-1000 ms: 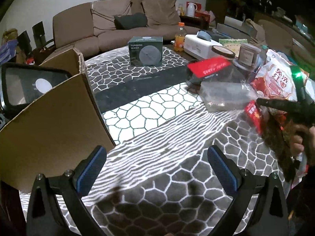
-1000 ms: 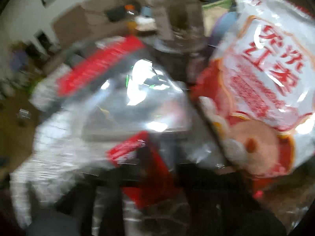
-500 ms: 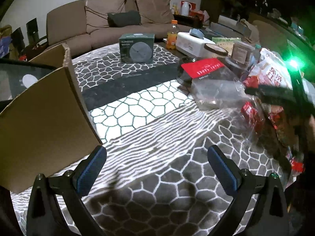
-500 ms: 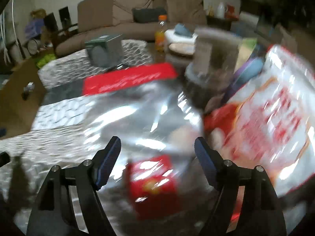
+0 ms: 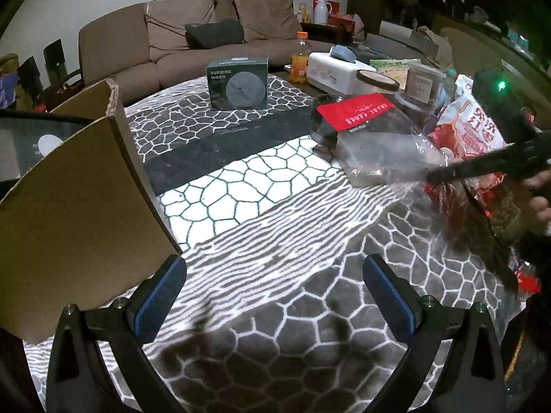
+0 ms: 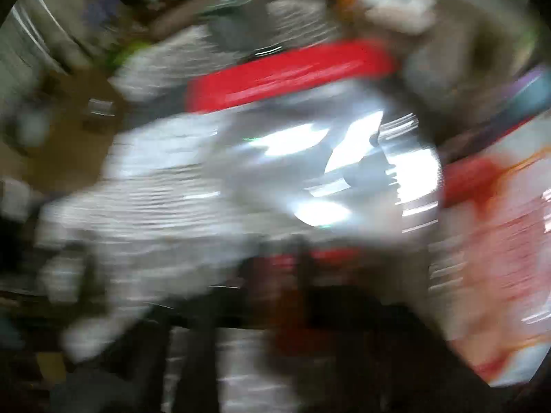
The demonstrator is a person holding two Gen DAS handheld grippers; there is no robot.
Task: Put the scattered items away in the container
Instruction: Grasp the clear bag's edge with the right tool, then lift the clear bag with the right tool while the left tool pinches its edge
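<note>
Cardboard fills the left edge: a brown corrugated box [image 5: 79,186] standing on the grey-and-white cobble-patterned cloth [image 5: 275,227], its near lower corner cut off by the frame and its inside hidden by its wall. Just in front of it the left gripper [image 5: 273,296] hangs over bare cloth with its blue-padded fingers [image 5: 160,296] spread wide, nothing between them. Farther back, mid-table, a dark green carton [image 5: 237,82] reads "TURBINE WASH". To the right lies a clear plastic packet with a red header card [image 5: 375,144]; its white lettering is upside down and unreadable. The right gripper [image 5: 437,173] reaches in from the right edge, pinched shut on the edge of a crinkled clear bag [image 5: 458,213]. Behind it a red-and-white snack bag [image 5: 471,127] shows red Chinese characters, partly hidden. The right wrist view is smeared by motion blur; only red and silver shapes register.
</note>
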